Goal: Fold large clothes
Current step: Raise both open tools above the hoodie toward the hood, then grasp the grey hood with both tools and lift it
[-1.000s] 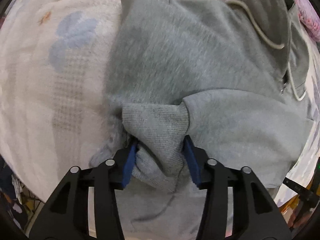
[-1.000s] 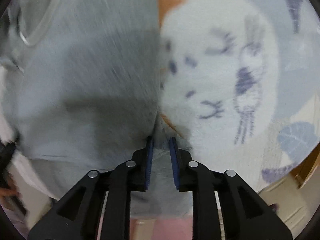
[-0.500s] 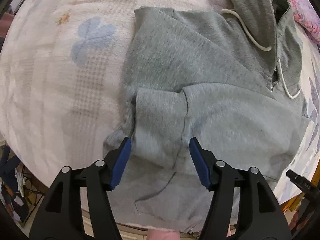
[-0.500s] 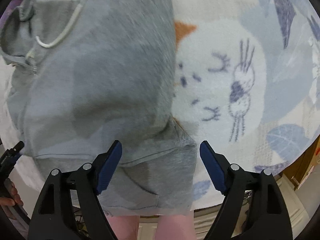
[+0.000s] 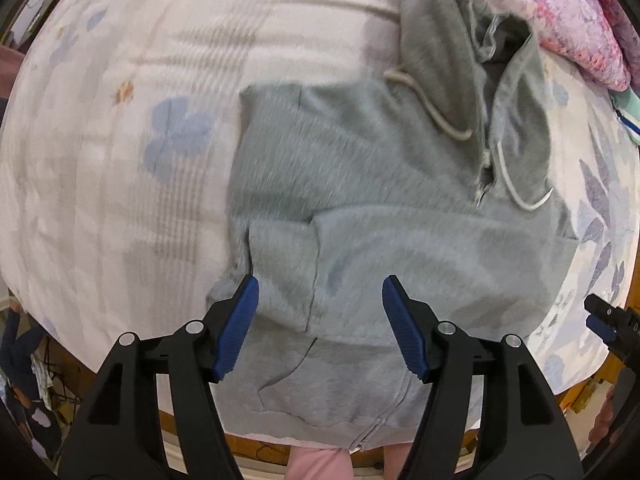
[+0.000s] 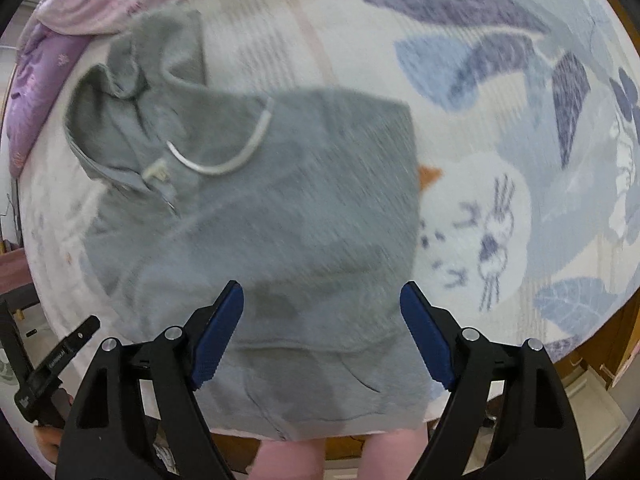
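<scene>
Both grippers (image 5: pixel 320 320) (image 6: pixel 322 322) gape above grey hoodie (image 5: pixel 380 208), seemingly sleeves folded inward.

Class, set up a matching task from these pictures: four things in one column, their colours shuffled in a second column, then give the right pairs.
Things:
1. hoodie
2. drawstring
3. pads of the left gripper
4. quilt at the far edge of the bed

Colours:
A. blue
B. pink and purple
C. grey
D. off-white

Pairs: 1-C, 2-D, 3-A, 4-B
</scene>
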`<state>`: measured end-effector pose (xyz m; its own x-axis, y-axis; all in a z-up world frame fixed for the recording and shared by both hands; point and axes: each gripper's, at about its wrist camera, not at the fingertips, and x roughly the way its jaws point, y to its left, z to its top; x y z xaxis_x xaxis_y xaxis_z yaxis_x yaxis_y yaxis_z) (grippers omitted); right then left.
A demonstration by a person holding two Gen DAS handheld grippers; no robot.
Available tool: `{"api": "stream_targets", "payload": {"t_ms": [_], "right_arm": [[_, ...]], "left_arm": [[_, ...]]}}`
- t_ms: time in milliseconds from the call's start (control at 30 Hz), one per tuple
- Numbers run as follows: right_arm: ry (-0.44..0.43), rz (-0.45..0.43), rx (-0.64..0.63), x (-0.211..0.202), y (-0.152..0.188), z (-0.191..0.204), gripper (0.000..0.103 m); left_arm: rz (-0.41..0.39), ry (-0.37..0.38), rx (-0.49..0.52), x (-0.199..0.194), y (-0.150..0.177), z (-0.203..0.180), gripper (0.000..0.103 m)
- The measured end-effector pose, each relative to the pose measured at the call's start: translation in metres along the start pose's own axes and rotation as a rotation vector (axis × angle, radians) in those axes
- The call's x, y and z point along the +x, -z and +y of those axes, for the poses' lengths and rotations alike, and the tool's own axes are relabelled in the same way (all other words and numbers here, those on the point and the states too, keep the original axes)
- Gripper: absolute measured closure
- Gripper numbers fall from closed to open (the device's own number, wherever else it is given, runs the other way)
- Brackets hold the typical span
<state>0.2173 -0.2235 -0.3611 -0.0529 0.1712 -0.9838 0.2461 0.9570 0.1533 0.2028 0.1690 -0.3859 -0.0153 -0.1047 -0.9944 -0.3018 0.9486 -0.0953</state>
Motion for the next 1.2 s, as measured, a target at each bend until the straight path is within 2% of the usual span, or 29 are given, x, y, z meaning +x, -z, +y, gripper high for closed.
{"api": "stream_targets", "payload": {"t_ms": [133, 167, 300, 567, 867, 933, 967, 1000, 1133, 1200], "right_arm": [[-0.02, -0.031, -0.023, -0.009, -0.031, 0.041, 0.026], [-0.02, -0.037, -0.026, 0.002, -0.034, 0.056, 0.026], [-0.036, -0.063, -0.051, 0.001, -0.074, 0.085, 0.026], [-0.038, -0.06, -0.095, 0.033, -0.142, 0.126, 0.026], [0.005, -0.019, -0.204, 0.067, -0.208, 0.167, 0.026], [0.019, -0.013, -0.236, 0.074, -0.219, 0.179, 0.026], [0.045, -0.007, -0.264, 0.08, -0.225, 0.188, 0.026], [0.064, -0.003, -0.286, 0.084, -0.229, 0.194, 0.026], [0.119, -0.015, -0.4, 0.1, -0.247, 0.229, 0.026], [0.195, -0.04, -0.463, 0.108, -0.254, 0.243, 0.026]], "left_arm": [[-0.029, 0.009, 0.003, -0.002, -0.02, 0.003, 0.036], [-0.035, 0.008, 0.006, -0.005, -0.026, 0.005, 0.036], [-0.061, 0.018, 0.027, -0.007, -0.068, -0.003, 0.036], [-0.094, 0.058, 0.045, 0.0, -0.143, -0.035, 0.033], [-0.092, -0.012, 0.139, 0.042, -0.228, -0.071, 0.033], [-0.103, -0.017, 0.164, 0.048, -0.241, -0.075, 0.041], [-0.108, -0.018, 0.181, 0.05, -0.249, -0.078, 0.057], [-0.113, -0.013, 0.195, 0.051, -0.254, -0.081, 0.064], [-0.17, -0.023, 0.283, 0.041, -0.271, -0.094, 0.067], [-0.18, -0.01, 0.313, 0.034, -0.275, -0.099, 0.087]]}}
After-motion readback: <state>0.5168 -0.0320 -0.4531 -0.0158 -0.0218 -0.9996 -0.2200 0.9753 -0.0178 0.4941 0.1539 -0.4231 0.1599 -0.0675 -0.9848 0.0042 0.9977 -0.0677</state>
